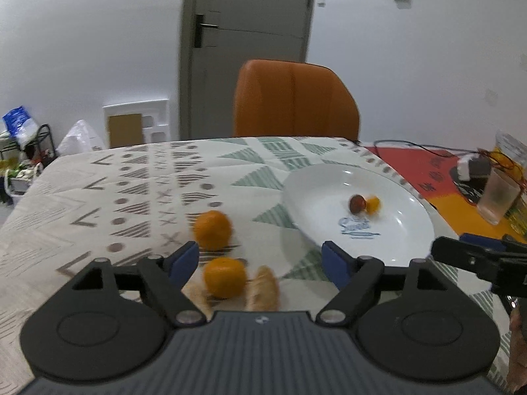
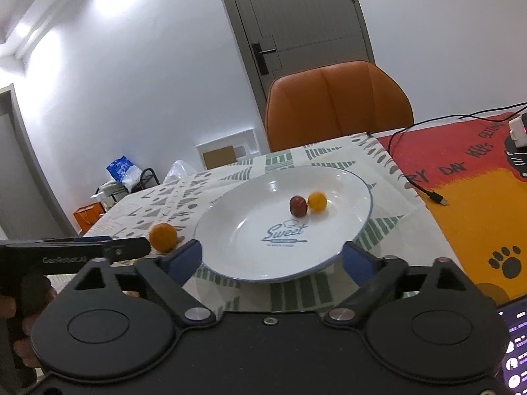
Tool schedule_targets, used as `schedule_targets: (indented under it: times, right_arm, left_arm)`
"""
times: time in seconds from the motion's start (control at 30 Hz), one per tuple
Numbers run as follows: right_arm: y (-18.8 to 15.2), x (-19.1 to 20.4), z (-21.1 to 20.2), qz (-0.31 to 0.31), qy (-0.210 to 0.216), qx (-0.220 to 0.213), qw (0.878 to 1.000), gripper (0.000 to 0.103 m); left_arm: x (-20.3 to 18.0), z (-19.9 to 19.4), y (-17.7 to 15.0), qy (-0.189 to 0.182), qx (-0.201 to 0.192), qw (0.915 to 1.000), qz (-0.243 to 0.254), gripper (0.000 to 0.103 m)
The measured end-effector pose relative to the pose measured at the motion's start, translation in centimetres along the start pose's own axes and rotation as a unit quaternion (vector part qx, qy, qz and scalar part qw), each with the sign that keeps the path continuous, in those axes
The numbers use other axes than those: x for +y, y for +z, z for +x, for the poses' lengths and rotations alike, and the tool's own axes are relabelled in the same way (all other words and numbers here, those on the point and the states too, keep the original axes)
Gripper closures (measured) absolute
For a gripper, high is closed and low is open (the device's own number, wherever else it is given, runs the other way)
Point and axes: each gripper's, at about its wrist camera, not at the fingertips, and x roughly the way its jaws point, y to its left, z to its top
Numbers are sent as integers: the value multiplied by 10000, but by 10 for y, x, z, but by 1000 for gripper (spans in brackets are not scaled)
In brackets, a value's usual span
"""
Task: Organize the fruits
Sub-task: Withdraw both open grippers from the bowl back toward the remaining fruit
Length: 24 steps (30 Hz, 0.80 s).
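The left gripper (image 1: 260, 260) is standing with its blue pads (image 1: 184, 260) wide apart and nothing pressed between them; a mandarin (image 1: 225, 277) is sitting on the cloth in the gap, flanked by two pale, blurred pieces I cannot identify (image 1: 263, 291). A second mandarin (image 1: 212, 229) is lying just beyond the fingertips. The right gripper (image 2: 271, 256) is likewise gaping, its pads (image 2: 186, 256) straddling the near rim of the white plate (image 2: 230, 263) without clamping it. Two small fruits, a dark red one (image 2: 298, 206) and a yellow-orange one (image 2: 317, 201), are already resting touching each other inside the plate.

Judging from this, the gathering is partly done: two pieces are plated and both mandarins are waiting outside. The next move is probably calling for the left fingers to close squarely on the nearer mandarin, which could roll, then carry it to the plate on the right.

Everything is sitting on a patterned tablecloth (image 1: 131, 197) beside a red-and-orange mat (image 2: 461, 204) with a loose cable (image 2: 425, 191); an orange chair (image 1: 293, 98), a grey door (image 1: 250, 33) and white walls are standing behind
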Motion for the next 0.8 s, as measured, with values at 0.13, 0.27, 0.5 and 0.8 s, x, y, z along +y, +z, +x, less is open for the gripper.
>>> schedule_targets:
  times: [0.13, 0.27, 0.5, 0.8]
  right_arm:
    - [1, 7, 0, -38, 54, 16, 10000, 0]
    - [0, 11, 2, -62, 117, 90, 9999, 0]
    - [-1, 21, 5, -133, 204, 171, 9996, 0]
    - [-7, 43, 12, -371, 482, 325, 9976, 0]
  left_arm:
    - [17, -9, -1, 181, -6, 9996, -197, 20]
    - [32, -19, -4, 351, -48, 9989, -316, 17]
    - [45, -30, -11, 462, -27, 9980, -421, 17]
    - [61, -43, -25, 529, 56, 9974, -479, 17]
